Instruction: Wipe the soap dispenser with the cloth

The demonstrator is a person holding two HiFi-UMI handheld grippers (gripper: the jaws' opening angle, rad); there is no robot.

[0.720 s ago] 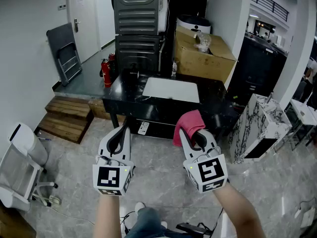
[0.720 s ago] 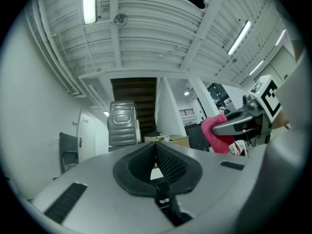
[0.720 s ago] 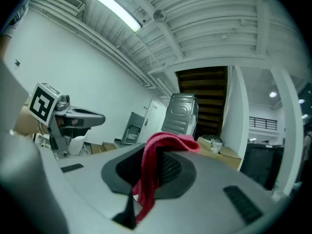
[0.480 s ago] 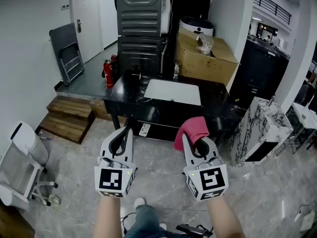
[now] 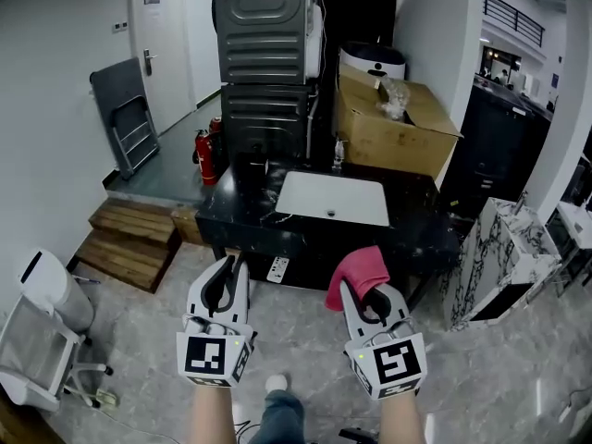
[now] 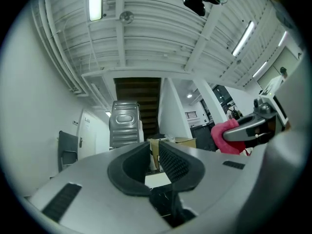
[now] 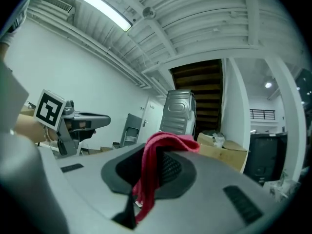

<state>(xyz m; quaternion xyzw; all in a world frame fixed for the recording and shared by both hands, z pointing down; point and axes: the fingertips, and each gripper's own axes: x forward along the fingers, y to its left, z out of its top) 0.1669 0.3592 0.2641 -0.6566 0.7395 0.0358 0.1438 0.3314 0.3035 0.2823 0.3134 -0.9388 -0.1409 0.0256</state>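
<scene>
My right gripper is clamped on the pink cloth, which bunches over the tips and hangs down between the jaws. My left gripper is beside it, level with it and apart from it, jaws drawn almost together with nothing between them. Both hang over the grey tiled floor, short of the black desk with its white sink. A small upright thing stands at the sink's far rim beside a cardboard box; it is too small to tell whether it is the soap dispenser.
</scene>
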